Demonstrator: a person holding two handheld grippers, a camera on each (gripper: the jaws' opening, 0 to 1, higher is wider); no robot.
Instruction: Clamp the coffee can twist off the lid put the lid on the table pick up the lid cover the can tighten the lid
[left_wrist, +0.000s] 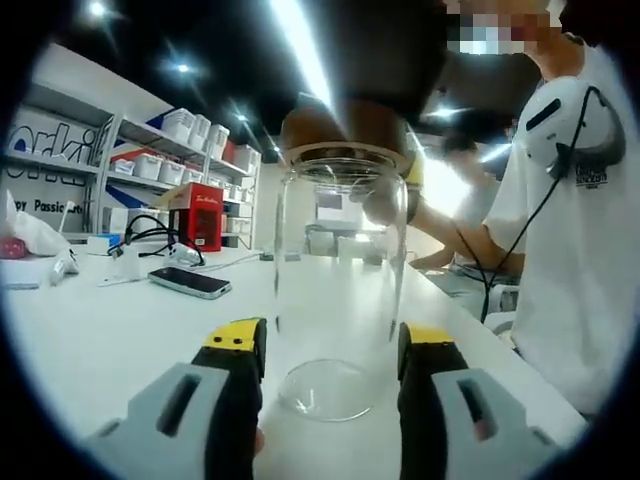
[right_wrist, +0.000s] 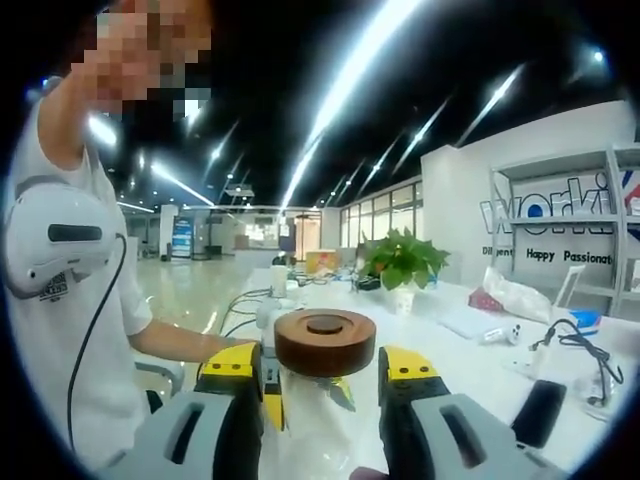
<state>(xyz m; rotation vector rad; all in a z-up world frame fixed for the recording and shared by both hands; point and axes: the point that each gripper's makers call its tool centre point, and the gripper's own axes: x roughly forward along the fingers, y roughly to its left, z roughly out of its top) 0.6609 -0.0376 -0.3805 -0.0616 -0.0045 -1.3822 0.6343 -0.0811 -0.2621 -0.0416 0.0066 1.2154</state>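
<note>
A clear glass jar (left_wrist: 340, 270) stands upright on the white table (left_wrist: 100, 335) with a round brown wooden lid (left_wrist: 345, 132) on its mouth. My left gripper (left_wrist: 332, 345) has its yellow-tipped jaws on either side of the jar's lower wall, shut on it. In the right gripper view the lid (right_wrist: 325, 342) sits between the jaws of my right gripper (right_wrist: 320, 365), which is closed against its sides. Behind the lid in that view, the left gripper's yellow fingertips (right_wrist: 271, 405) flank the jar (right_wrist: 310, 430).
A dark phone (left_wrist: 190, 282), cables (left_wrist: 150, 235) and a red box (left_wrist: 202, 215) lie at the left, below shelves (left_wrist: 120, 150). A person in a white shirt (left_wrist: 570, 250) stands close beside the table. A potted plant (right_wrist: 403, 260) and another phone (right_wrist: 540, 410) are further along.
</note>
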